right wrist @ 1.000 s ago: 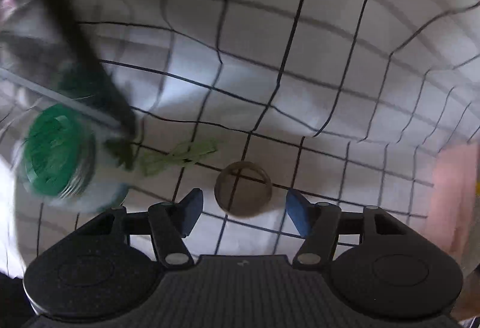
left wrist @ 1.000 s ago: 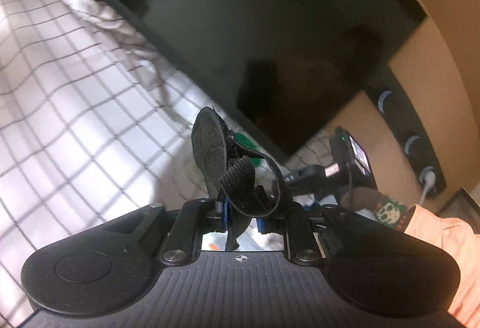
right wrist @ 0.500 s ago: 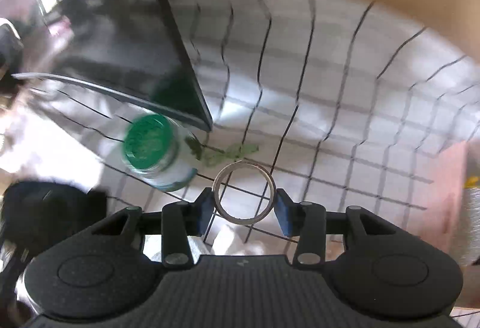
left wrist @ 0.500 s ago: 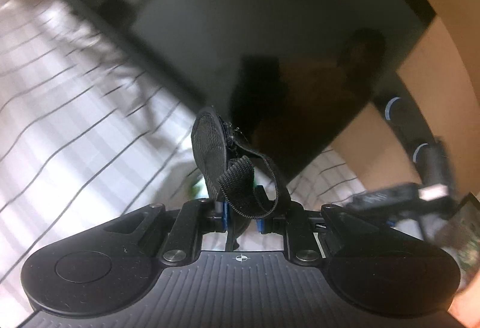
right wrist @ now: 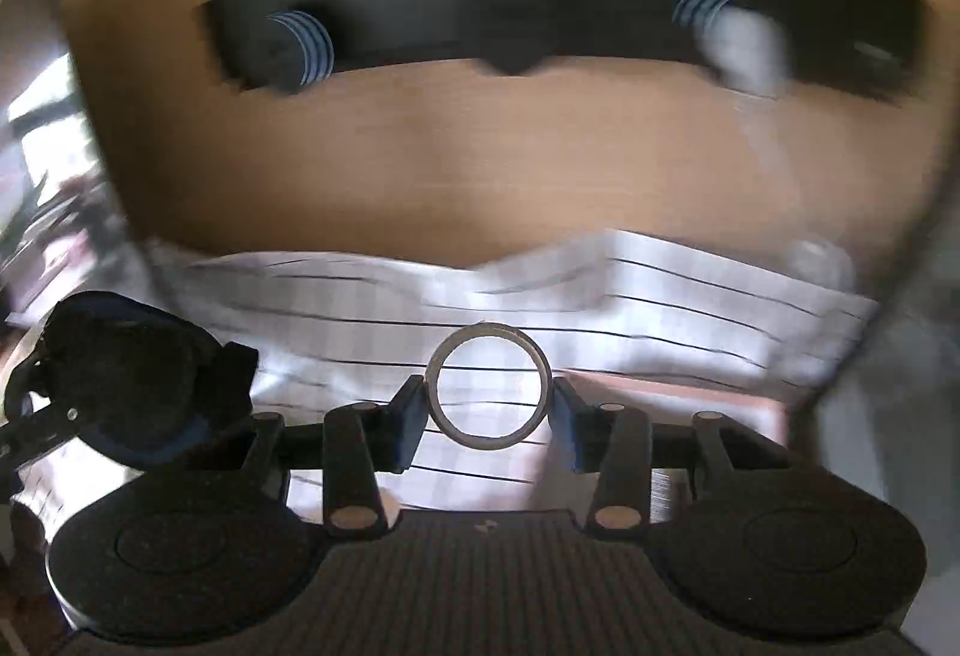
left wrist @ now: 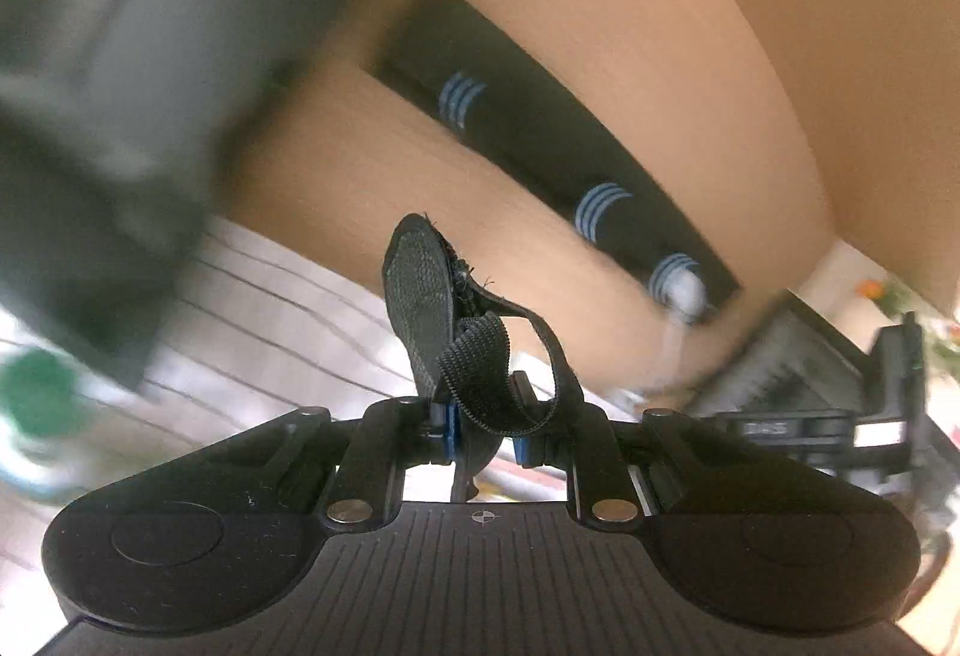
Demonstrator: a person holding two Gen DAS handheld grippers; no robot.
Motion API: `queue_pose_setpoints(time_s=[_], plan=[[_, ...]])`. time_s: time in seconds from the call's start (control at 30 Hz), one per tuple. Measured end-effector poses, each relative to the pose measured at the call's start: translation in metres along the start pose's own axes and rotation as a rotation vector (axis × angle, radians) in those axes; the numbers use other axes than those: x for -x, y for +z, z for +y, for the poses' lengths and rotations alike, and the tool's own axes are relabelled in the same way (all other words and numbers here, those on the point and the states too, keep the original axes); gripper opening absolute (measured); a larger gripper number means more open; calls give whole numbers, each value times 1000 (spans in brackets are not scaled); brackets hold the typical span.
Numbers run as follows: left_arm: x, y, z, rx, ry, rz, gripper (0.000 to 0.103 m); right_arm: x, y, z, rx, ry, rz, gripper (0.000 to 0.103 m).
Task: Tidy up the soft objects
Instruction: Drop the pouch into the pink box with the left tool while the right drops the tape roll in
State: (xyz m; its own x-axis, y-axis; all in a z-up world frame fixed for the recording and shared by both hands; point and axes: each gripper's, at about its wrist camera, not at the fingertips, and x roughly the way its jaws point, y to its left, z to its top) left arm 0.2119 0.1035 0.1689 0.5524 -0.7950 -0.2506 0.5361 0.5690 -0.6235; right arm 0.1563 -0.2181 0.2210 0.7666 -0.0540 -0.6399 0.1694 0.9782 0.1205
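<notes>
My left gripper (left wrist: 480,431) is shut on a black mesh pouch (left wrist: 420,296) with a looped webbing strap (left wrist: 480,380), held upright above the checked cloth (left wrist: 270,296). In the right wrist view the same pouch (right wrist: 138,374) shows at the far left, still in the left gripper. My right gripper (right wrist: 487,416) is shut on a thin grey ring (right wrist: 487,333), with a blue pad pressing on each side. The ring hangs clear of the white grid-patterned cloth (right wrist: 660,308).
A wooden back panel (right wrist: 480,146) rises behind the cloth and carries a black socket strip (right wrist: 540,14) with a white plug (right wrist: 744,44). A dark screen (left wrist: 120,86) stands at left, with a green-lidded jar (left wrist: 36,392) below it. Black equipment (left wrist: 810,416) sits at right.
The right gripper closed on the ring and lifted it off the cloth. Both grippers rose and swung from the dark screen toward the wooden panel. The left keeps its hold on the pouch.
</notes>
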Motion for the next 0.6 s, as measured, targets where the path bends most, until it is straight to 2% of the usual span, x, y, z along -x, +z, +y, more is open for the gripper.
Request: queue_pose_setpoints(time_s=[0.13,0.23,0.37,0.4,0.47,0.53,0.6], plan=[[-61,-20,-40,-1,-114,124,19,14,-9,-47,-47,-64,-23,43],[-106,-41,-65,-32,-166,207,19,20,-15,-65,-57,-91,-47,43],[-167,-66,-81,6,-246,297,21,19,-17,-81,-53,-118,-66,43],[-185,-72,-83,0,-219,341,22,17,-17,-87,-60,-116,-62,43],[-213,-84,-85,-59,-80,394,23,13,-20,-94,-74,-112,-52,43],[-223,-95,-85,-165,75,387,24,9,-26,-101,-88,-110,-38,43],[-222,-98,-82,-206,134,364,29,-2,-30,-106,-100,-101,-12,43]])
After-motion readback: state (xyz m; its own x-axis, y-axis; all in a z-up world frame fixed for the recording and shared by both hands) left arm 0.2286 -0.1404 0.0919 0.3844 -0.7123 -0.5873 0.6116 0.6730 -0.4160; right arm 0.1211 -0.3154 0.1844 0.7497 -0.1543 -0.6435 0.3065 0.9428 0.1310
